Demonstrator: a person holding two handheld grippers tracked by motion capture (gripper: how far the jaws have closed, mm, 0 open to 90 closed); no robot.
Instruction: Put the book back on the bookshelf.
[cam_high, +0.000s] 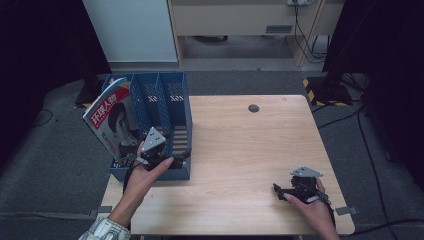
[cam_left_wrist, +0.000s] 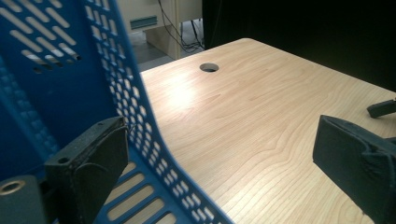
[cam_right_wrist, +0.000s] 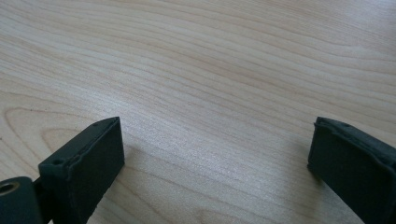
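The blue perforated plastic file rack (cam_high: 165, 112) is standing at the worktop's (cam_high: 240, 145) far left corner, its long axis running near to far, with a glossy magazine (cam_high: 112, 120) leaning in its leftmost slot. The left gripper (cam_left_wrist: 219, 158) is straddling the rack's right wall, jaws apart, not pressing (the nearer hand by far). The right gripper (cam_right_wrist: 215, 158) is resting well apart at the near right, jaws wide over bare pale wood grain.
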